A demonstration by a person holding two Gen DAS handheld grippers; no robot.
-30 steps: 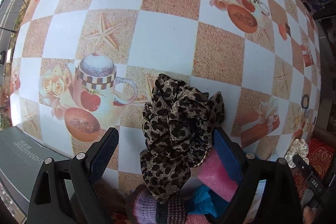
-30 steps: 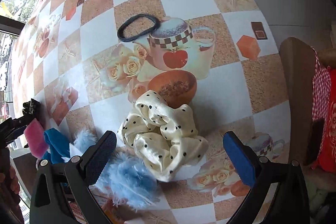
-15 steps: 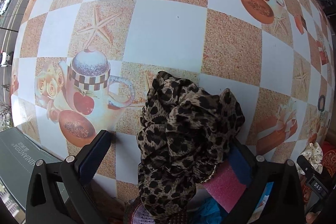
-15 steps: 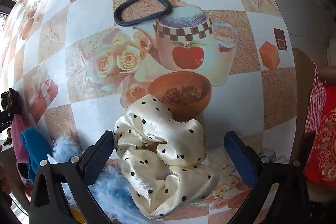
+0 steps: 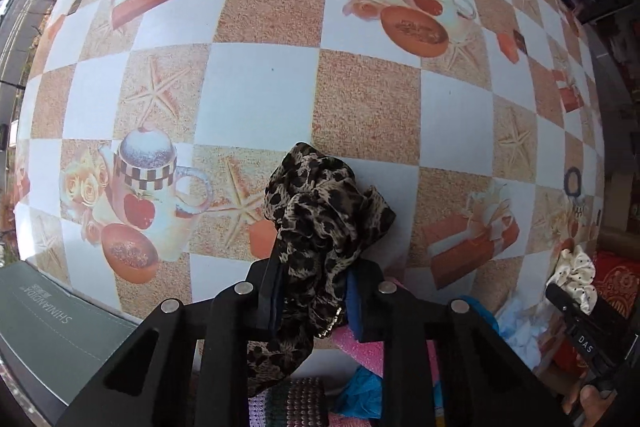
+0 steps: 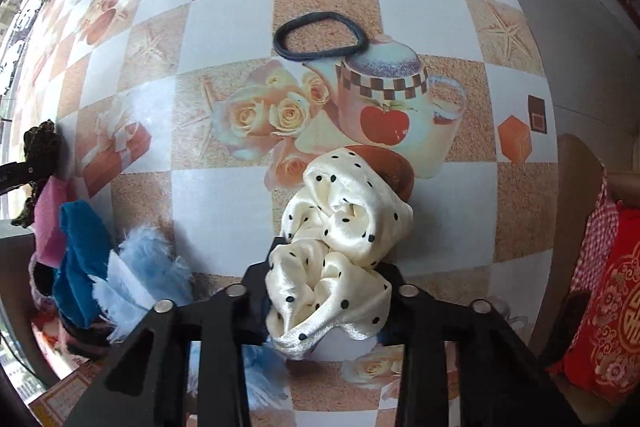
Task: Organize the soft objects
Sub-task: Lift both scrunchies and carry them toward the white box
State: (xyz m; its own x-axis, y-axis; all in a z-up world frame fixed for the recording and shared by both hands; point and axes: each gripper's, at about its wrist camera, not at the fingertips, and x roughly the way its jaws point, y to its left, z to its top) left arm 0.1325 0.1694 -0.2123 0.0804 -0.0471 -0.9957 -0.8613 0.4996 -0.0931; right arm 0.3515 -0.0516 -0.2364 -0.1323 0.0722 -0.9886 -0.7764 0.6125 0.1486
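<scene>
Both jaws are closing: the left gripper [image 5: 310,301] squeezes the leopard scrunchie [image 5: 324,215], the right gripper [image 6: 326,297] the dotted scrunchie [image 6: 344,227]. The slippery cloth might slide out when lifted.

Ahead of my left gripper [image 5: 312,301] the bench [image 5: 260,95] lies bare across most of its checked cloth, so I can pass freely forward and to the left. A grey-green box [image 5: 52,323] blocks the near left corner. Behind and to the right, a heap of pink, blue and knitted soft pieces [image 5: 360,367] crowds the near edge. On the right gripper's [image 6: 326,291] side, the dark hair band [image 6: 320,37] lies flat well ahead, with open cloth between. To its left, the pale blue fluffy piece [image 6: 140,275] and teal cloth [image 6: 80,259] close the way. A chair with a red cushion [image 6: 612,307] stands just past the right edge.
</scene>
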